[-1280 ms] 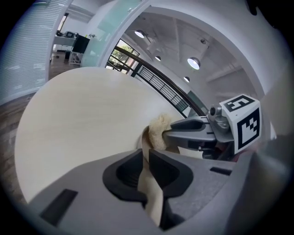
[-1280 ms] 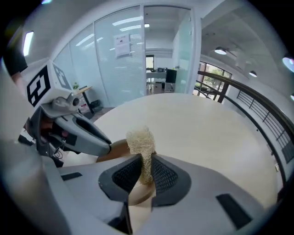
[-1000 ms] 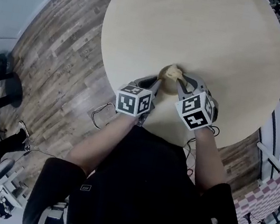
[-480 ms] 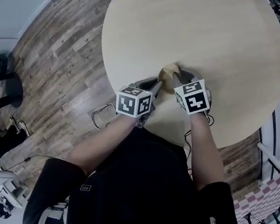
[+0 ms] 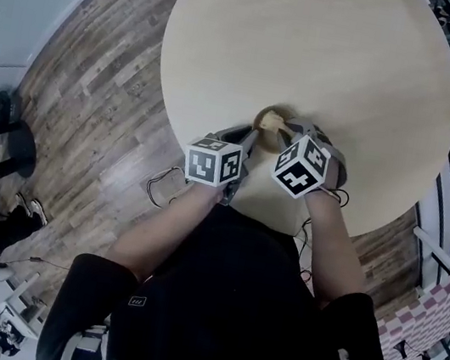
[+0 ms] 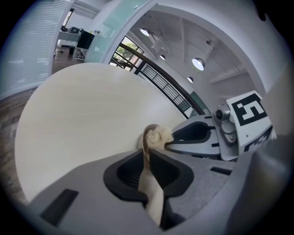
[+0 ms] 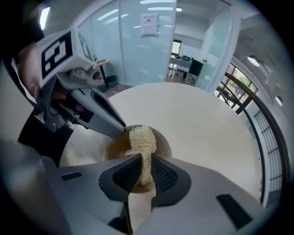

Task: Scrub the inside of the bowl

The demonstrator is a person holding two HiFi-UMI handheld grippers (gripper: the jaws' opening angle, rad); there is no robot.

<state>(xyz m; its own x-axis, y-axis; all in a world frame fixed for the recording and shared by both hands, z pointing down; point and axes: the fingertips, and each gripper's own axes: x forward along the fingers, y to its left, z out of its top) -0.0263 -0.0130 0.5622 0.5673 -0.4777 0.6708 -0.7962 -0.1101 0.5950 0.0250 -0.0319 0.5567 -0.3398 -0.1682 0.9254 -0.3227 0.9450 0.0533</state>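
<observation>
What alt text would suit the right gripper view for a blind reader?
The right gripper pinches a pale scrubber whose tip sits in a brown bowl on a round table. The left gripper has the bowl's rim between its jaws, which just opened a little.

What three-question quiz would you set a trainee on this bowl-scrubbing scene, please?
1. True or false: the left tool grips the bowl by its rim.
2. What does the right tool hold? A) a spoon B) a loofah scrubber C) nothing
3. Fill in: the bowl stands on a round wooden ____.
Key: 1 true, though its jaws have just opened slightly, the rim between them; 2 B; 3 table.
</observation>
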